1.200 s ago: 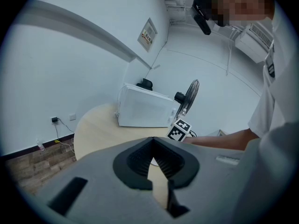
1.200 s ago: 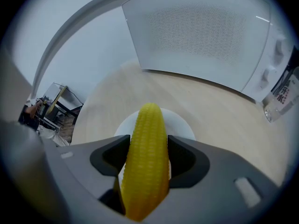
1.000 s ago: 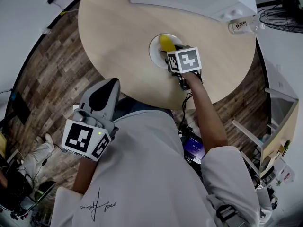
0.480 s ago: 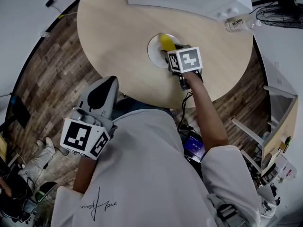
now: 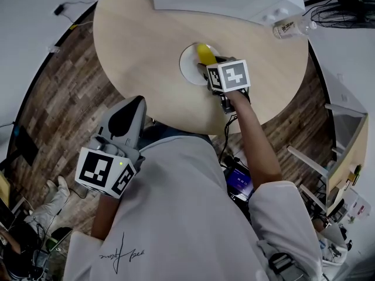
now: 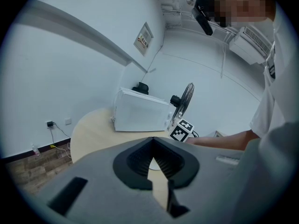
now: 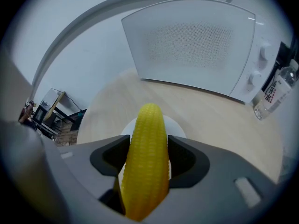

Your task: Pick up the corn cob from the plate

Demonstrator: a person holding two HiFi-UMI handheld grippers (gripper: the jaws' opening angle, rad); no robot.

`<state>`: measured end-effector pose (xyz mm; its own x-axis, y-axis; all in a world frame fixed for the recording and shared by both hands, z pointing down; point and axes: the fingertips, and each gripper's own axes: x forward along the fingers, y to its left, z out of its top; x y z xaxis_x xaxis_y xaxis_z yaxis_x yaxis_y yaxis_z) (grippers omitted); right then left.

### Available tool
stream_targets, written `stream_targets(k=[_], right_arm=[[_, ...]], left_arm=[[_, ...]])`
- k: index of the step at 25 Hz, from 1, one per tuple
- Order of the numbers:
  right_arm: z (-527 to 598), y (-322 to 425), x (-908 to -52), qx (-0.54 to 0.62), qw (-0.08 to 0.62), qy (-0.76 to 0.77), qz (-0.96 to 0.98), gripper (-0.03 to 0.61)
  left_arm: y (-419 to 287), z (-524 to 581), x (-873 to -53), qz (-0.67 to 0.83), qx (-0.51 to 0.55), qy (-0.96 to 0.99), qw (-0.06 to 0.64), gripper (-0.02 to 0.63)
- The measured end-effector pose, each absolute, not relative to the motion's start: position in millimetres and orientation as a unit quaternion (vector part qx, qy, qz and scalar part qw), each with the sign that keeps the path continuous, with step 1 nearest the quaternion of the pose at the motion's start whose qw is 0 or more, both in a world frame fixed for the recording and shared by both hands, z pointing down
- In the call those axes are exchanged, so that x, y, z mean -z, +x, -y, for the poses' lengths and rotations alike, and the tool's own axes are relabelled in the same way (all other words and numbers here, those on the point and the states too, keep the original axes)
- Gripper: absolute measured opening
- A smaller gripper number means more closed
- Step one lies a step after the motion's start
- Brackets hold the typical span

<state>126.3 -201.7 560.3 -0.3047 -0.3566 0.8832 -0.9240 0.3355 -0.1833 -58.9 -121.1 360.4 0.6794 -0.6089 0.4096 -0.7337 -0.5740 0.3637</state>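
The yellow corn cob [image 7: 147,148] stands lengthwise between the black pads of my right gripper [image 7: 148,146], which is shut on it. Its tip points toward the microwave, and the white plate [image 7: 176,125] lies just beneath and behind it. In the head view the corn cob [image 5: 204,52] shows above the plate [image 5: 188,66] on the round wooden table, ahead of my right gripper [image 5: 211,63]. I cannot tell whether the cob still touches the plate. My left gripper [image 5: 126,119] hangs low by the table's near edge, away from the plate. In its own view my left gripper [image 6: 154,153] is shut on nothing.
A white microwave [image 7: 196,45] stands at the back of the round table [image 5: 140,45]. A clear water bottle [image 7: 274,93] stands to its right. A floor fan [image 6: 183,102] is beyond the table. Wood-plank floor and cables surround the table.
My right gripper stays shut on the corn cob over the plate. The head view has drifted slightly, so the table sits a little further left. The left gripper has not moved.
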Motion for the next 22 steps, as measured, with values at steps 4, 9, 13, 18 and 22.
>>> stream_targets(k=[4,9,13,18,22], right_arm=[[200.5,127.3,-554.6,-0.366,0.384,0.448,0.72,0.267],[200.4,128.2,-547.4,-0.359,0.379,0.453,0.723,0.266],[199.1,129.5,-543.0,-0.359,0.375,0.456,0.723,0.267],[195.8,130.8,-535.3,-0.354,0.368,0.463,0.724,0.267],[195.8,133.2,-525.6,-0.349,0.359,0.471,0.726,0.267]], left_arm=[[-57.3,119.9,-358.6,0.379,-0.12,0.881,0.257,-0.006],[-56.1,118.5,-355.2,0.375,-0.116,0.884,0.253,-0.006],[-56.2,118.1,-353.3,0.373,-0.114,0.886,0.252,-0.006],[-55.6,116.2,-349.4,0.37,-0.113,0.889,0.246,-0.006],[-54.2,115.5,-346.1,0.365,-0.111,0.892,0.241,-0.006]])
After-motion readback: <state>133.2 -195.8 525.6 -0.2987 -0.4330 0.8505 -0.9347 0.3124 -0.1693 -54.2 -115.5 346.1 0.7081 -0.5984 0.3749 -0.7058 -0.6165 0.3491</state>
